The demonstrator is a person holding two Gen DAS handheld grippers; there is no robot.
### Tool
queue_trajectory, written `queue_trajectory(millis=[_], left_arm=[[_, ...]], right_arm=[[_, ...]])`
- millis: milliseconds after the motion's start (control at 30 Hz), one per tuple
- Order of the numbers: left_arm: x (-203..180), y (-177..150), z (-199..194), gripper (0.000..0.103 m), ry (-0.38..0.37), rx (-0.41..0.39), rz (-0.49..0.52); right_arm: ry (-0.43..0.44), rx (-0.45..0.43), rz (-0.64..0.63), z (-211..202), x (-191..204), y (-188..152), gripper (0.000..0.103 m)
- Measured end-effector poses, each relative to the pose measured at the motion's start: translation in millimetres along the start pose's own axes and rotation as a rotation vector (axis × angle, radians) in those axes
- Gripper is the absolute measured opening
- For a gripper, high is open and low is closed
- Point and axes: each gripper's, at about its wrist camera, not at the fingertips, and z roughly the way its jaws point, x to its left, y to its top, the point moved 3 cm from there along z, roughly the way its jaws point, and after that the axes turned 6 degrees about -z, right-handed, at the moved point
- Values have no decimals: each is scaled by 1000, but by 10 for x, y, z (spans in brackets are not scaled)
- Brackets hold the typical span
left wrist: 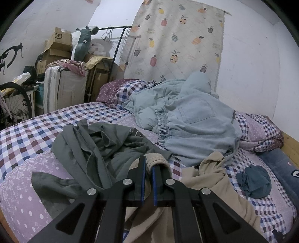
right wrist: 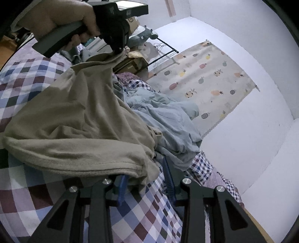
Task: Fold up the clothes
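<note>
The left gripper (left wrist: 148, 164) is clamped on a ribbed edge of the beige garment (left wrist: 211, 179), its blue-lined fingers drawn close together with the knit band pinched between them. In the right wrist view the same gripper (right wrist: 119, 50) appears at the top, held by the person's hand (right wrist: 56, 16), with the beige garment (right wrist: 78, 119) hanging from it and stretching down across the frame. The right gripper (right wrist: 146, 177) stands with its jaws apart; the garment's hemmed lower edge lies against the left finger (right wrist: 122, 187), while the right finger (right wrist: 169, 179) is clear of the cloth. No closure on the fabric is visible.

The beige garment is raised above the checked bedsheet (left wrist: 37, 123), spanning the space between the two grippers. Just beside it on the left lies a crumpled grey-green garment (left wrist: 97, 144). Behind it, pale blue denim trousers (left wrist: 196, 127) with an elastic waistband rest on a light blue quilted jacket (left wrist: 149, 101). A small teal cloth (left wrist: 256, 181) lies on the sheet to the right, apart from the others.

A pineapple-print cloth (left wrist: 175, 43) hangs on the wall behind the bed. Cardboard boxes (left wrist: 58, 44), a suitcase (left wrist: 63, 87) and a bicycle wheel (left wrist: 15, 101) stand at the far left.
</note>
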Motion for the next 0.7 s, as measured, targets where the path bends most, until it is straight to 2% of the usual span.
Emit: queue_trajectory(millis=[267,433,500,700], left_arm=[[-33,-3,10,5,-11,6,3],[-9,26,-1,5,-13,4,-13],[0,41,-21,5,-13,-4,-19],[58,153,-187,5,-12,-64,-35]], right_arm=[[22,-15,-33,-36,57,23,8],[54,-9,-10,-58,-15,36,5],[69,4,36,-48,-117,28,5],[78,90,302,7,-784,-154,4]])
